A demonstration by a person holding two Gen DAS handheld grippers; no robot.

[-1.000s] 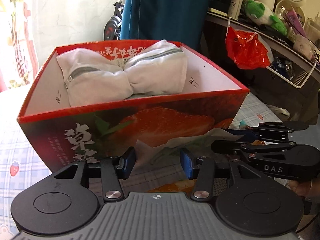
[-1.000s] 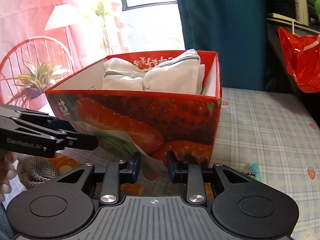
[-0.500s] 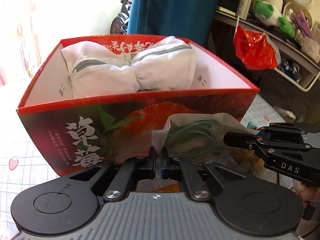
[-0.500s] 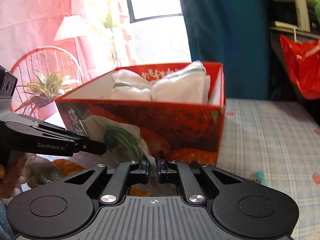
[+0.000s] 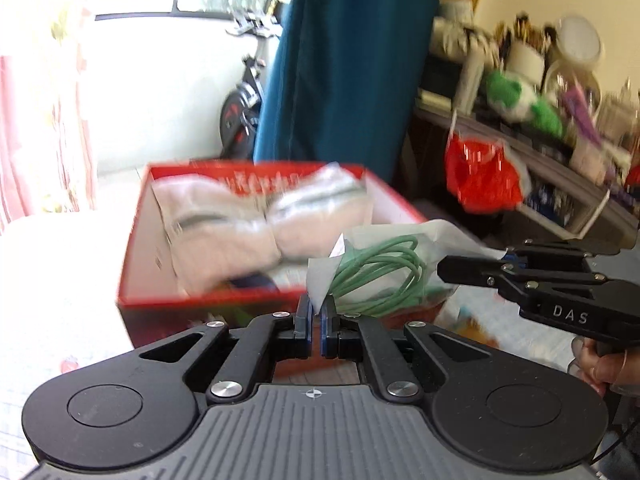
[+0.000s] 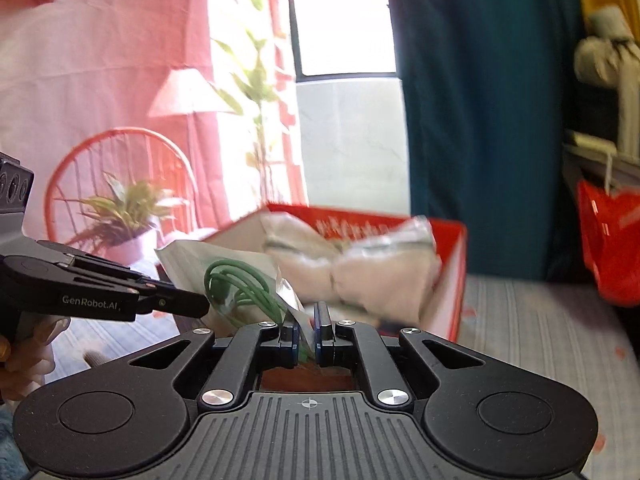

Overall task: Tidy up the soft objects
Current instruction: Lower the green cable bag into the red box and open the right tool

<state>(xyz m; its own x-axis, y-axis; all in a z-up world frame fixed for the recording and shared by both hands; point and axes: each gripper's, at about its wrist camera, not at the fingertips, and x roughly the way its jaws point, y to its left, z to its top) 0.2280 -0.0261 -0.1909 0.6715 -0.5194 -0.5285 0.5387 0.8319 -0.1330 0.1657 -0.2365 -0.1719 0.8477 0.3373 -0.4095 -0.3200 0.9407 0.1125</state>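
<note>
A clear plastic bag (image 5: 404, 256) with a coiled green cord inside hangs between both grippers, lifted above the front rim of the red strawberry box (image 5: 136, 240). My left gripper (image 5: 316, 312) is shut on the bag's left corner. My right gripper (image 6: 306, 328) is shut on the bag's (image 6: 192, 256) right edge; it also shows in the left wrist view (image 5: 472, 270). A white zipped pouch (image 5: 224, 232), pinched in the middle, lies inside the box (image 6: 456, 276) against its far wall (image 6: 360, 264).
The box stands on a checked cloth (image 6: 540, 320). A red plastic bag (image 5: 484, 176) hangs from a cluttered shelf at the right. A teal curtain (image 5: 352, 60) hangs behind the box. A potted plant (image 6: 124, 216) and red chair stand at the far left.
Both grippers closed on the bag's corners and lifted it from the table in front of the box up to above the box's front rim.
</note>
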